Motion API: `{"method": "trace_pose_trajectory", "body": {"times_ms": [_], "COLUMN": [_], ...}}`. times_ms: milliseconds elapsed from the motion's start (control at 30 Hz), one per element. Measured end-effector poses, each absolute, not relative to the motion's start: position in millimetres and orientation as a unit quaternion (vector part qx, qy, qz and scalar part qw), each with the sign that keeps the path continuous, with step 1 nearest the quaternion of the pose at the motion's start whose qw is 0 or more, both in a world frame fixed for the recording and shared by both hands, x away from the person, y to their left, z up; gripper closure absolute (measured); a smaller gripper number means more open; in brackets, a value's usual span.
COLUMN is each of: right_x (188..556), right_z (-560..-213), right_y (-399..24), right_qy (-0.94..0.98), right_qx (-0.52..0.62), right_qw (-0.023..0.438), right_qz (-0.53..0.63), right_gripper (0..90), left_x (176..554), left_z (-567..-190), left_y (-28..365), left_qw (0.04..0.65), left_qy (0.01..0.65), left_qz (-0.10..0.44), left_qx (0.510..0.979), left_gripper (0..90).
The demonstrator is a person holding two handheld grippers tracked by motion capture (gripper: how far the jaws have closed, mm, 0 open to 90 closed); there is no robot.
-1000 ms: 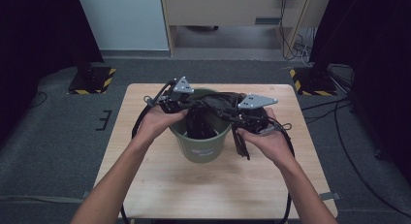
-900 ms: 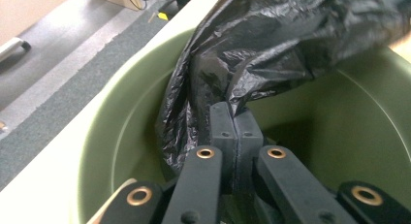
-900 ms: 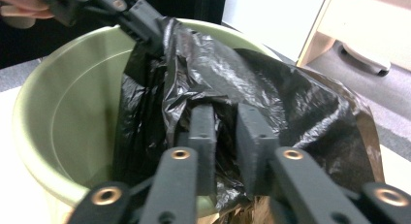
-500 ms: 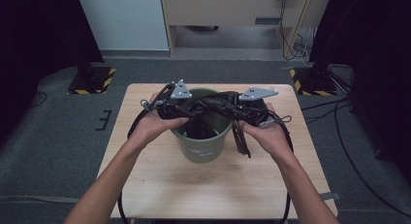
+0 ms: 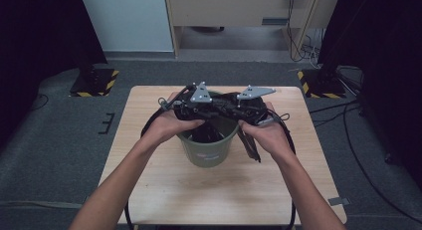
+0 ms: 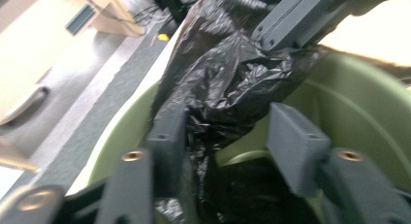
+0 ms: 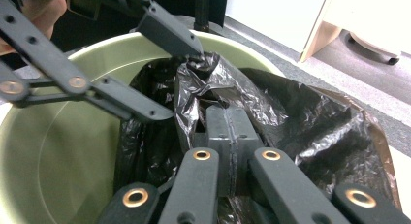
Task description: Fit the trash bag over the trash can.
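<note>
A green bin (image 5: 209,151) stands mid-table with a black plastic bag (image 5: 234,106) bunched over its far rim. Above the bin's mouth, my left gripper (image 5: 215,108) and right gripper (image 5: 230,110) meet tip to tip. In the right gripper view, my right gripper (image 7: 228,127) is shut on a fold of the bag (image 7: 300,117), just above the bin (image 7: 63,141). In the left gripper view, my left gripper (image 6: 228,132) has just been closing. A twisted fold of the bag (image 6: 218,73) lies between its jaws against one pad, and the other pad stands clear.
The bin stands on a light wooden table (image 5: 164,190) with bare wood all round it. Cables (image 5: 149,125) loop from both grippers across the tabletop. Beyond the table lie grey carpet, a stand base with yellow-black stripes (image 5: 94,83) and a wooden cabinet (image 5: 239,11).
Both grippers have drawn closer together over the bin. The left one shifted right toward the right one, and its jaws went from shut to apart around a bag fold.
</note>
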State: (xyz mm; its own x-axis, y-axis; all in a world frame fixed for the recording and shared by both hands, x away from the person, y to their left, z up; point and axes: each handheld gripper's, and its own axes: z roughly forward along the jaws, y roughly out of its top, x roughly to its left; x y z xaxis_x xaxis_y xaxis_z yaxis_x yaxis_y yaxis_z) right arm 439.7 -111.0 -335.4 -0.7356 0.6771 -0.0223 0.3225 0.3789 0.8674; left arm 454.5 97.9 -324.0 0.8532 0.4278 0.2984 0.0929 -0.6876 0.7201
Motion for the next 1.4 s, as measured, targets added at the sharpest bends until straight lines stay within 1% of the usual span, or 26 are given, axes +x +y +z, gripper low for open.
{"method": "trace_pose_trajectory", "body": {"times_ms": [33,167,233,267,400,533,767,933,1133,1400], "right_x": [440.0,439.7,439.6,439.7,440.6,441.7,444.5,447.2,448.4,447.2], "right_z": [-335.3,-335.3,-334.9,-334.6,-334.4,-334.6,-336.5,-338.1,-337.9,-337.4], "right_y": [-110.9,-110.4,-111.2,-111.9,-115.8,-119.4,-123.4,-129.0,-135.4,-141.0], "right_qy": [0.808,0.808,0.807,0.806,0.805,0.804,0.802,0.801,0.797,0.797], "right_qx": [0.310,0.309,0.310,0.311,0.316,0.321,0.330,0.335,0.343,0.342], "right_qw": [0.192,0.191,0.193,0.193,0.198,0.199,0.204,0.212,0.211,0.216], "right_qz": [0.464,0.464,0.464,0.465,0.462,0.460,0.455,0.449,0.450,0.449], "right_gripper": [90.0,90.0,90.0,90.0,90.0,90.0,90.0,90.0,90.0,90.0], "left_x": [454.9,455.4,455.6,455.7,454.7,453.1,450.0,450.3,454.5,455.9], "left_z": [-324.1,-324.2,-323.8,-323.3,-319.7,-315.7,-310.6,-308.5,-309.5,-308.0], "left_y": [97.6,97.3,98.1,98.4,101.1,105.5,113.7,125.8,147.0,171.0], "left_qw": [0.368,0.375,0.381,0.385,0.392,0.405,0.418,0.418,0.417,0.414], "left_qy": [0.147,0.149,0.150,0.153,0.157,0.161,0.167,0.180,0.208,0.231], "left_qz": [0.229,0.227,0.224,0.222,0.224,0.216,0.221,0.227,0.236,0.248], "left_qx": [0.889,0.887,0.884,0.883,0.878,0.874,0.865,0.861,0.853,0.845], "left_gripper": [58.6,77.3,85.4,88.1,89.8,89.9,90.0,90.0,90.0,90.0]}}
